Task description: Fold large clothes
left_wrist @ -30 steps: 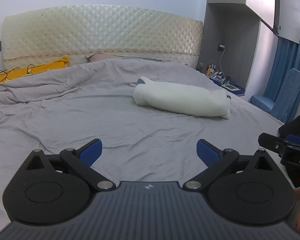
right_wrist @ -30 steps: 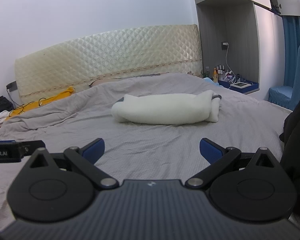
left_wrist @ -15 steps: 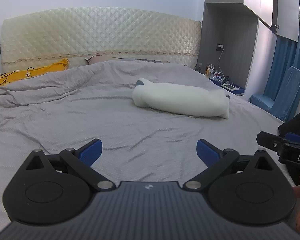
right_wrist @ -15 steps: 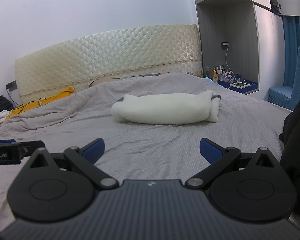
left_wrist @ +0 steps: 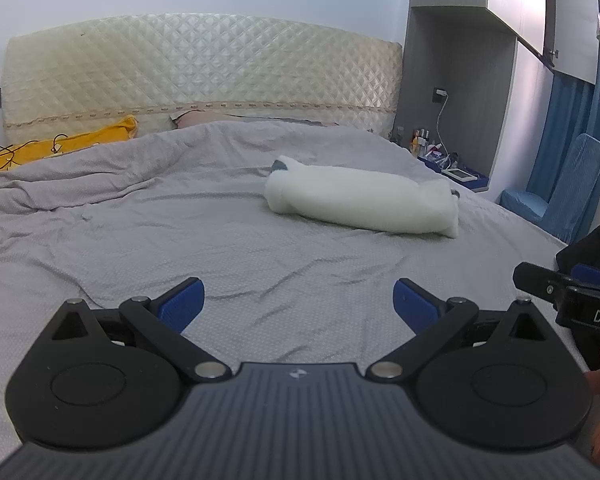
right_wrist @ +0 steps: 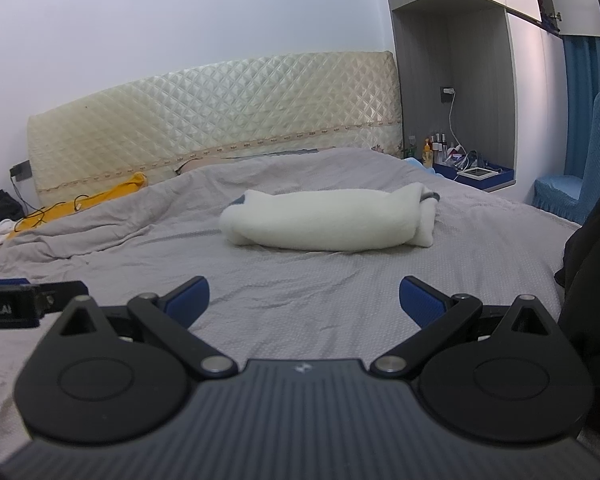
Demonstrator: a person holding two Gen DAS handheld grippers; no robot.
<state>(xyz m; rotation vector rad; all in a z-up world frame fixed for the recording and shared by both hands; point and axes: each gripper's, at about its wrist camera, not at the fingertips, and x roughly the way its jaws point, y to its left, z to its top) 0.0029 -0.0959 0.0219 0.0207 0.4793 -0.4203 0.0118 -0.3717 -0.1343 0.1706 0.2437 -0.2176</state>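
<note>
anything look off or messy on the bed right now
Nothing damaged or spilled. The white garment lies as a neat bundle on the grey bedspread, which is wrinkled and bunched toward the headboard. A black cable trails over the yellow pillow. Both grippers, left and right, are open.

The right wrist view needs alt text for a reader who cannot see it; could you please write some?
A white garment, folded into a long bundle, lies on a bed with a grey cover; the right tongs hang open and empty short of it. Behind stand a quilted cream headboard and a yellow pillow.
</note>
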